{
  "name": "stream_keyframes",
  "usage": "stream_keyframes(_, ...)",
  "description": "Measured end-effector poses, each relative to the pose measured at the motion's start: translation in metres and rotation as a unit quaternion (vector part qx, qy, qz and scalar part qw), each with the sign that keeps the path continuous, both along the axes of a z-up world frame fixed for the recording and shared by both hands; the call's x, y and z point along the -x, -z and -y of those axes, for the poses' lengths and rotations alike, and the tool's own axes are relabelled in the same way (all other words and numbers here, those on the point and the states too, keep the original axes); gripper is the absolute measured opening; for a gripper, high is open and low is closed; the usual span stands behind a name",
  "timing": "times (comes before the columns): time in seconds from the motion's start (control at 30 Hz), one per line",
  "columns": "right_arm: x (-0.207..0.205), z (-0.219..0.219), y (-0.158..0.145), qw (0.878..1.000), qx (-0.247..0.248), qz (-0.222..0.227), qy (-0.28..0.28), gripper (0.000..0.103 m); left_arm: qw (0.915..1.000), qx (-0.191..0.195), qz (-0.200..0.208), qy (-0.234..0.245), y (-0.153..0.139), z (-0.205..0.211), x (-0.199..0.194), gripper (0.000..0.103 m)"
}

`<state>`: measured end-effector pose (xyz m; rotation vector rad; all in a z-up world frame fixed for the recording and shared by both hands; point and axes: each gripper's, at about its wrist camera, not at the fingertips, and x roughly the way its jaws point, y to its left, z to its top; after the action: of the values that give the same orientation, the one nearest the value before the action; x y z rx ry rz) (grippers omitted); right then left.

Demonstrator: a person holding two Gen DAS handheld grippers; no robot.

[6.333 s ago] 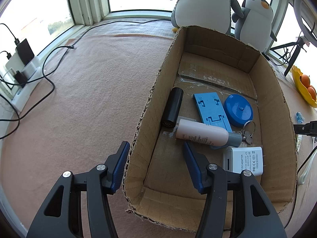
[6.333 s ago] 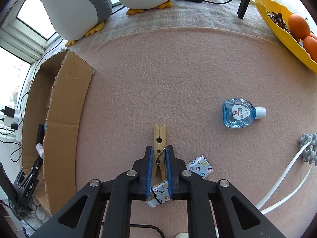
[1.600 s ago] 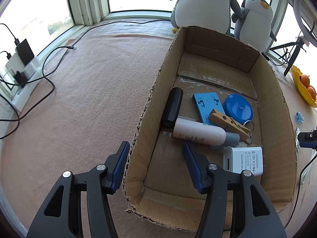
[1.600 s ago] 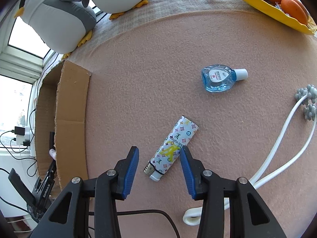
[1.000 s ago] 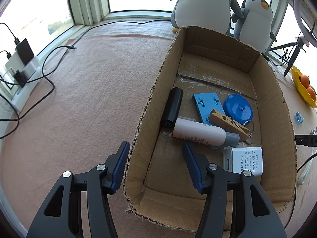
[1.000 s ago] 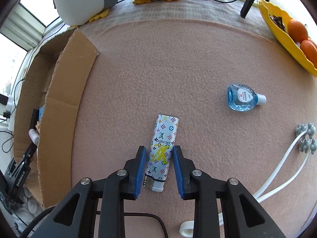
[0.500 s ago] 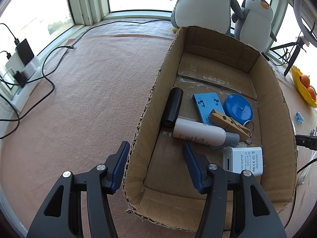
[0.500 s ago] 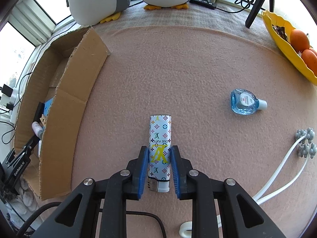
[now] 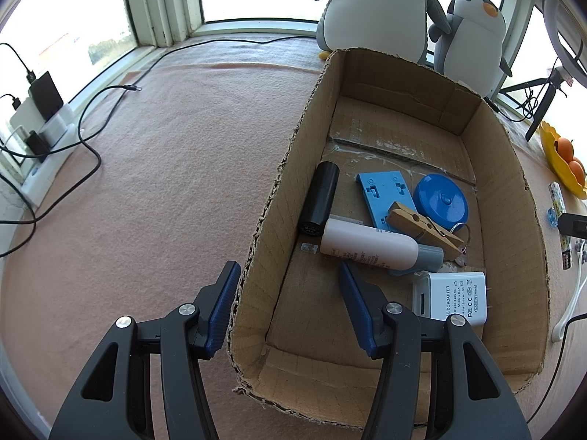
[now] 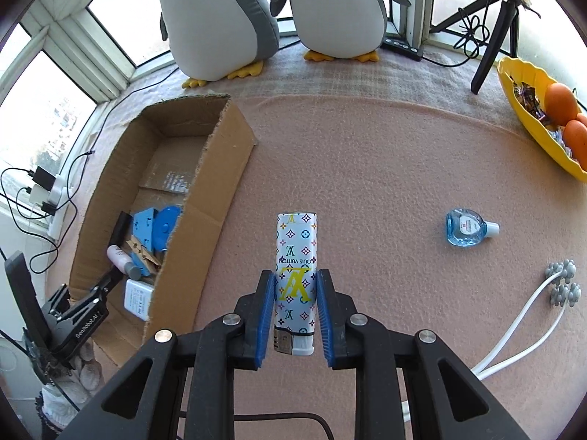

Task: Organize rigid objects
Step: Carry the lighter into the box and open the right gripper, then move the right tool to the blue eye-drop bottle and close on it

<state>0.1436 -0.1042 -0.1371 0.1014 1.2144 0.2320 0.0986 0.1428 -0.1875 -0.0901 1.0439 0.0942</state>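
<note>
My right gripper (image 10: 295, 275) is shut on a white patterned lighter (image 10: 296, 242), gripping its lower half and holding it above the pink carpet, to the right of the cardboard box (image 10: 205, 227). My left gripper (image 9: 289, 269) stands open astride the near left wall of the box (image 9: 256, 242), one finger outside and one inside. Inside the box lie a black cylinder (image 9: 319, 198), a pink bottle (image 9: 367, 244), a blue plastic plate (image 9: 385, 194), a round blue tape measure (image 9: 440, 201), a wooden clothespin (image 9: 422, 225) and a white adapter (image 9: 455, 299).
A small blue bottle (image 10: 466, 227) lies on the carpet to the right. A yellow dish (image 10: 543, 146) with oranges, a white cable (image 10: 521, 315) and a tripod (image 10: 495, 29) are further right. Two plush penguins (image 10: 220, 18) stand behind the box. A power strip (image 9: 44, 128) with cords lies far left.
My right gripper closed on the lighter, straightened it and lifted it off the carpet. The box has come further into its view. The left gripper has not moved.
</note>
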Motion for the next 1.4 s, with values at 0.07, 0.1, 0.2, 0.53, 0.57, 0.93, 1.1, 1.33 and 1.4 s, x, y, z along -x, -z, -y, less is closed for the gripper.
stream_keyframes(0.07,0.001,-0.013,-0.011,1.0,-0.01,0.012,-0.013,0.021,1.0,0.0,0.0,0.0,0.0,0.0,0.0,0.056)
stream_keyframes(0.1,0.0,-0.021,-0.016,1.0,-0.014,0.018,-0.02,0.021,1.0,0.0,0.0,0.0,0.0,0.0,0.0,0.056)
stream_keyframes(0.2,-0.002,-0.046,-0.027,0.998,-0.022,0.032,-0.043,0.021,1.0,-0.001,0.0,0.001,0.0,0.0,0.0,0.056)
stream_keyframes(0.53,-0.003,-0.116,-0.029,0.993,-0.04,0.038,-0.105,0.021,1.0,0.0,0.0,0.0,0.0,0.0,0.0,0.056)
stream_keyframes(0.57,-0.003,-0.121,-0.027,0.993,-0.04,0.036,-0.109,0.021,1.0,0.0,0.0,0.0,0.0,0.0,0.0,0.056)
stream_keyframes(0.93,-0.001,-0.144,-0.013,0.991,-0.039,0.023,-0.125,0.021,1.0,0.0,0.0,0.0,0.0,0.0,0.0,0.056)
stream_keyframes(1.1,-0.001,-0.142,-0.017,0.991,-0.042,0.03,-0.124,0.037,1.0,-0.001,0.0,0.0,0.0,0.0,0.0,0.056)
stream_keyframes(1.33,0.002,-0.134,-0.024,0.991,-0.05,0.04,-0.121,0.038,1.0,-0.001,0.0,0.0,0.0,0.0,0.0,0.056)
stream_keyframes(1.4,0.002,-0.129,-0.025,0.991,-0.054,0.039,-0.116,0.038,1.0,0.0,0.0,0.0,0.0,0.0,0.0,0.056)
